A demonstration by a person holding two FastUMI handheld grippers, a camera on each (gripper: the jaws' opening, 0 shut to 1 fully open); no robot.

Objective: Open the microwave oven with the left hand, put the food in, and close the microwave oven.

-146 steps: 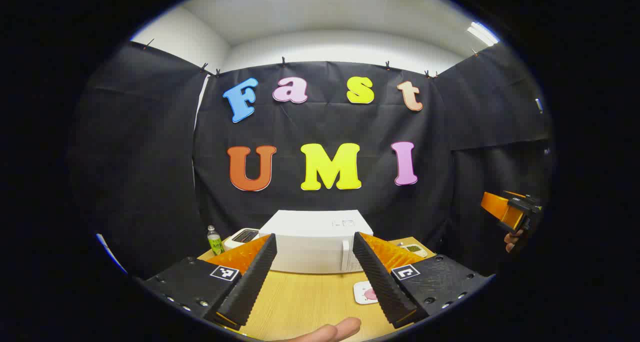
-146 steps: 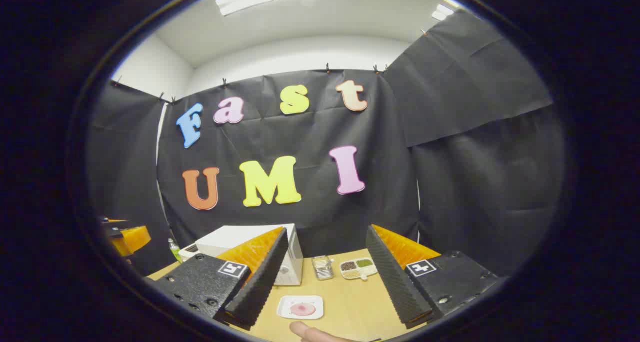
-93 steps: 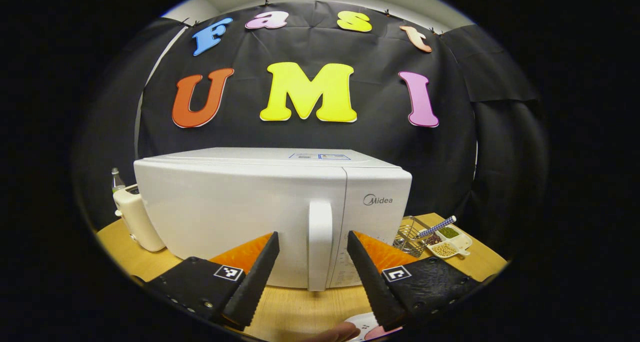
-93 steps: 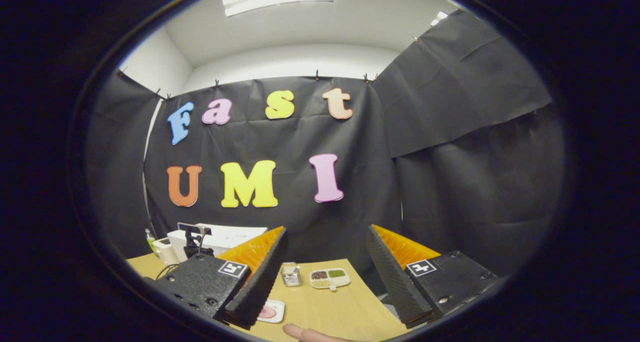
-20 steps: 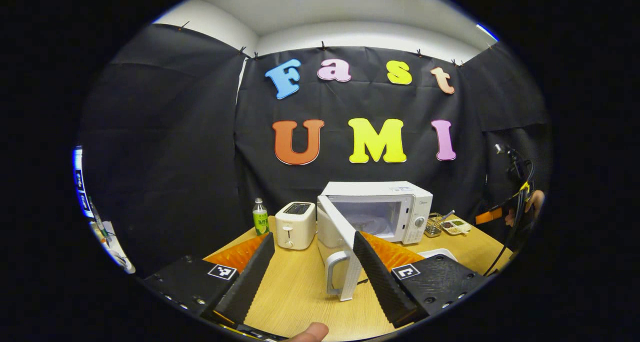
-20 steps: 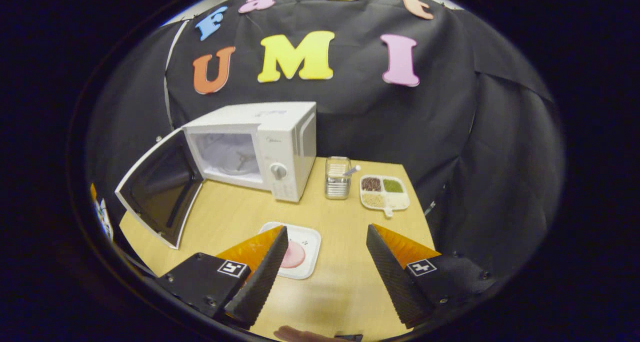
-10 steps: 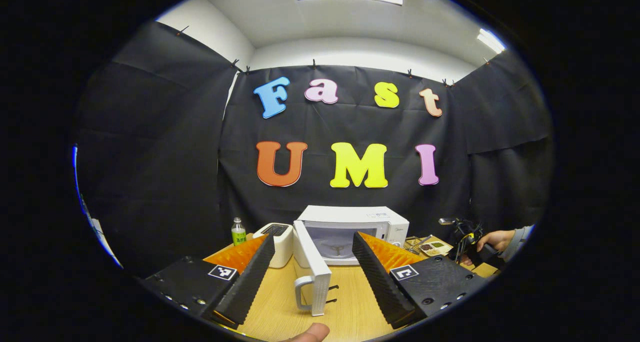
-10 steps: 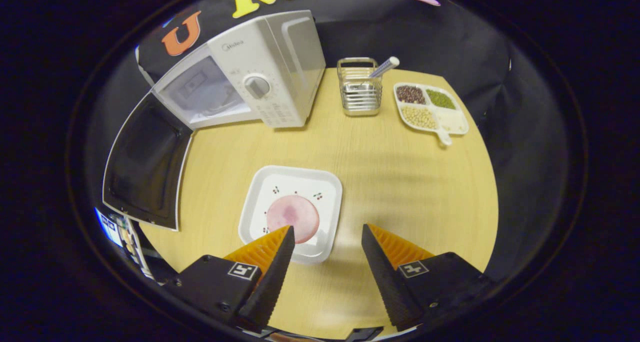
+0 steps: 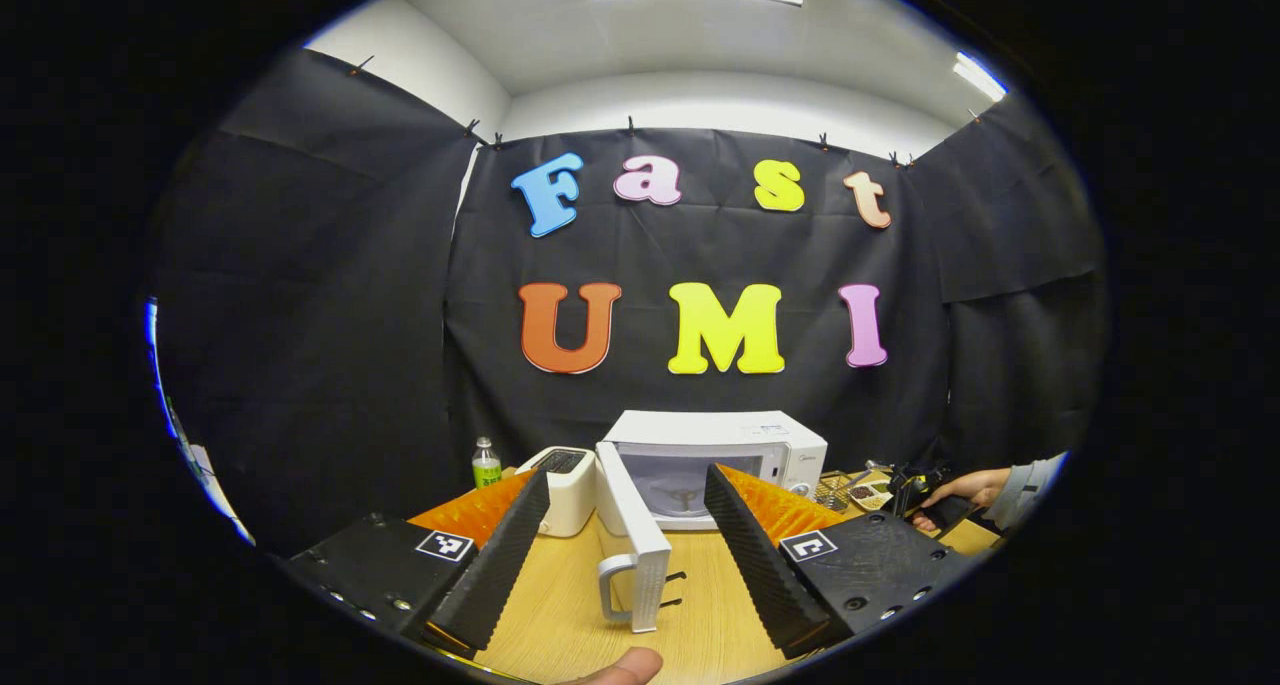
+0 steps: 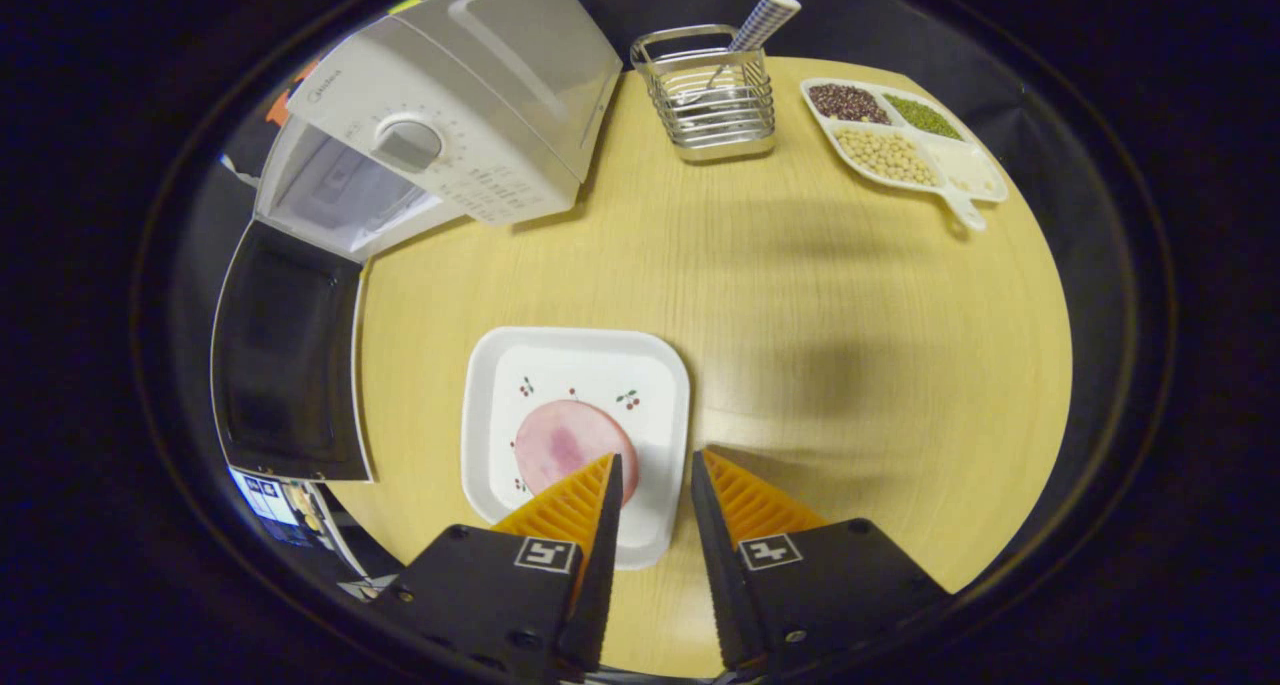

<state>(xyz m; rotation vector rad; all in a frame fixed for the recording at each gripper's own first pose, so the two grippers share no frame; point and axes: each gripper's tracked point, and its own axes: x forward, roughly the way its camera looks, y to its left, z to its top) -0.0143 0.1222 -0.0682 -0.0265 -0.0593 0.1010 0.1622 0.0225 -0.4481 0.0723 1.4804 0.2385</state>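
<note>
In the left gripper view the white microwave stands at the back of the table with its door swung open toward me, handle at the near edge. My left gripper is open, back from the door, holding nothing. In the right gripper view a white square plate carries a round pink slice of food. My right gripper points down at the plate's near right rim; its fingers straddle the rim with a narrow gap, one over the plate, one outside it. The microwave and its door lie to the upper left.
A toaster and a green bottle stand left of the microwave. A wire utensil holder and a divided dish of beans sit at the back right of the wooden table. A hand shows at the right.
The right gripper has dropped closer to the plate and its fingers have narrowed around the plate's rim. The left gripper has barely moved and stays back from the open door.
</note>
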